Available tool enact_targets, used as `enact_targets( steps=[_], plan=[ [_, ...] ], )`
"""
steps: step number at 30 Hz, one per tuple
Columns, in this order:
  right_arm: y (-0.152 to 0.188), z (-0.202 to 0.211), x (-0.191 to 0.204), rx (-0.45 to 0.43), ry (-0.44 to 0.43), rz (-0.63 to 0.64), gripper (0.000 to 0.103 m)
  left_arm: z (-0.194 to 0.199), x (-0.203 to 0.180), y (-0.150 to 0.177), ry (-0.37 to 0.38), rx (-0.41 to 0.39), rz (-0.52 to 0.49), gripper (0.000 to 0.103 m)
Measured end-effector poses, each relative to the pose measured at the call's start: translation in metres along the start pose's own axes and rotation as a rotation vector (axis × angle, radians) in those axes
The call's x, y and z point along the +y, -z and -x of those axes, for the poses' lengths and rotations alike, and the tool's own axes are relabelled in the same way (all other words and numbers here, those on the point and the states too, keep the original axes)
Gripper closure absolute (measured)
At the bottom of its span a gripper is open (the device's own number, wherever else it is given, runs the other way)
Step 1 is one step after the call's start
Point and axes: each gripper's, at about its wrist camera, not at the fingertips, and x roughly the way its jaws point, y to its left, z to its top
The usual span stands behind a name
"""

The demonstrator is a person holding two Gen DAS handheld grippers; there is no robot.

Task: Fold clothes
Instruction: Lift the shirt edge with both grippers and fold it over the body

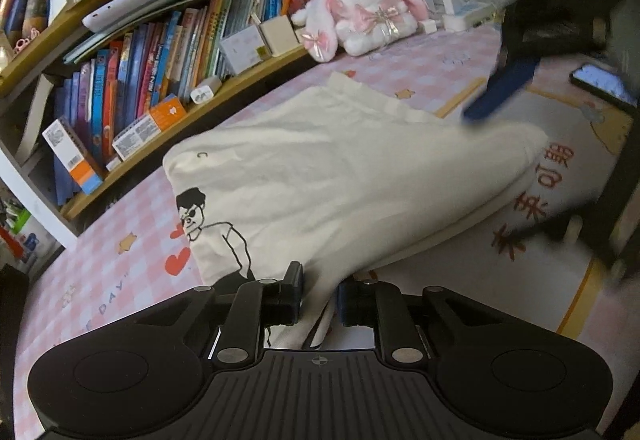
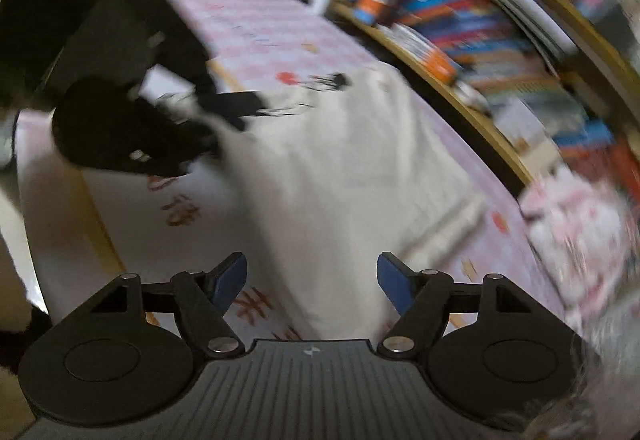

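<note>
The left tool is clenched on a corner of the white shirt, which lies folded on the pink checked bench. The right tool is released, its fingers spread above the shirt's other end.

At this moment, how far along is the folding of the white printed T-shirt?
Partly done: the white cotton T-shirt with a cartoon print already lies doubled over on the pink checked tablecloth. In hand: the left gripper pinches its near edge; the right gripper hangs open, empty. Left: further folds.
</note>
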Motion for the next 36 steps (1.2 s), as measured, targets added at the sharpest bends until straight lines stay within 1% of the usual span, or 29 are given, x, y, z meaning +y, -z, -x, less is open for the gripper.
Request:
enact_targets(
  steps=[3, 4, 5, 6, 7, 8, 10, 13, 16, 19, 20, 23, 24, 28, 32, 36],
  plan=[
    [-0.002, -0.019, 0.016, 0.012, 0.016, 0.067, 0.038, 0.001, 0.003, -0.001, -0.004, -0.001, 0.000, 0.085],
    [-0.002, -0.025, 0.019, 0.018, 0.029, 0.083, 0.043, 0.001, 0.003, 0.000, -0.006, 0.002, -0.004, 0.085],
    [-0.001, -0.030, 0.019, 0.023, 0.044, 0.085, 0.055, 0.000, 0.002, 0.002, -0.010, 0.007, -0.010, 0.084],
    [0.001, -0.034, 0.017, 0.033, 0.065, 0.074, 0.061, 0.000, 0.001, 0.004, -0.013, 0.012, -0.015, 0.082],
    [0.002, -0.036, 0.012, 0.043, 0.086, 0.055, 0.070, -0.001, 0.001, 0.006, -0.016, 0.017, -0.022, 0.081],
    [0.004, -0.038, 0.007, 0.052, 0.107, 0.035, 0.073, -0.002, 0.000, 0.009, -0.022, 0.021, -0.031, 0.080],
    [0.009, -0.038, -0.001, 0.053, 0.138, 0.024, 0.076, -0.003, -0.004, 0.014, -0.048, 0.024, -0.070, 0.080],
    [0.015, -0.037, 0.001, 0.047, 0.173, 0.098, 0.078, -0.004, -0.011, 0.024, -0.089, 0.031, -0.152, 0.080],
    [0.018, -0.039, 0.006, 0.053, 0.177, 0.135, 0.079, -0.005, -0.017, 0.034, -0.127, 0.035, -0.226, 0.080],
    [0.021, -0.041, 0.012, 0.059, 0.181, 0.171, 0.080, -0.004, -0.018, 0.040, -0.146, 0.016, -0.264, 0.080],
    [0.022, -0.041, 0.013, 0.061, 0.183, 0.183, 0.080, -0.005, -0.018, 0.040, -0.146, 0.013, -0.275, 0.080],
    [0.024, -0.043, 0.017, 0.067, 0.186, 0.211, 0.080, -0.006, -0.018, 0.041, -0.132, 0.010, -0.301, 0.084],
    [0.025, -0.043, 0.018, 0.066, 0.188, 0.214, 0.080, -0.006, -0.018, 0.041, -0.125, 0.012, -0.308, 0.087],
    [0.023, -0.043, 0.021, 0.081, 0.188, 0.208, 0.086, -0.004, -0.018, 0.043, -0.099, 0.018, -0.334, 0.095],
    [0.021, -0.040, 0.021, 0.090, 0.193, 0.183, 0.093, 0.006, -0.017, 0.043, -0.075, 0.003, -0.345, 0.097],
    [0.019, -0.029, 0.021, 0.093, 0.186, 0.159, 0.095, 0.022, -0.018, 0.045, -0.044, -0.014, -0.370, 0.097]
  ],
)
